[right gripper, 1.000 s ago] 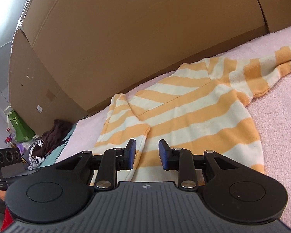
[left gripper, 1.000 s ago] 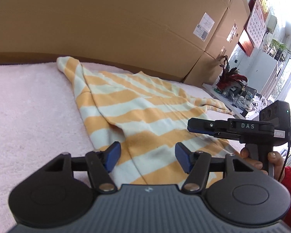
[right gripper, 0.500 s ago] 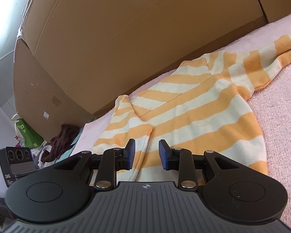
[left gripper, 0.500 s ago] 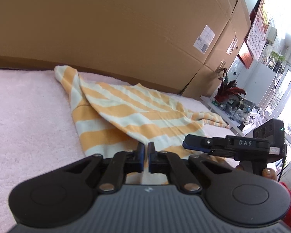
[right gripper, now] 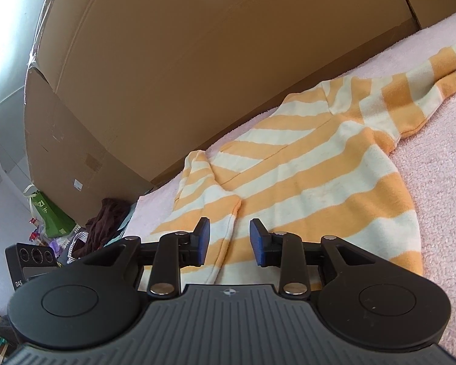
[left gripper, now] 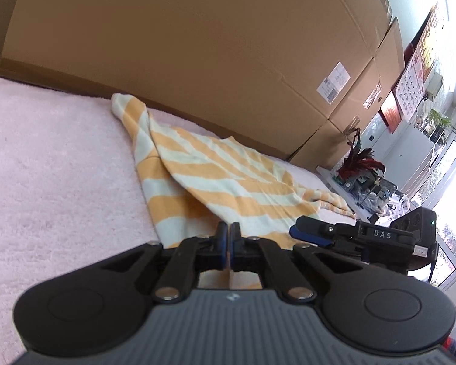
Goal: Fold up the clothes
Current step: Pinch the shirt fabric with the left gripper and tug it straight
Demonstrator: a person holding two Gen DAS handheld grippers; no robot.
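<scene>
A pale pink fleecy blanket (left gripper: 54, 164) covers the flat surface, w/ a wall of large brown cardboard boxes (left gripper: 197, 45) along its far edge. An orange-and-cream striped knit top (left gripper: 228, 182) lies spread on the blanket, one sleeve reaching far-left toward the boxes, the other trailing off right. Near centre in the left wrist view, the left tongs (left gripper: 228, 238) are clenched on the top's near hem, blue pads pressed together w/ fabric between them. Just right of them, the right tongs' black body, marked "DAS," sits low over the same hem. Far right: a red wall calendar (left gripper: 416, 70), dark red feathery decoration (left gripper: 361, 164) and a bright glass door.

In the right wrist view, a green bag (right gripper: 53, 216) and a heap of dark brown clothing (right gripper: 106, 225) sit at far left, beyond the blanket's end. At centre, the right tongs (right gripper: 229, 241) are released, blue pads apart either side of a folded edge of the top's near hem, not gripping it. The striped body runs away right, a sleeve stretching to the far-right corner.
</scene>
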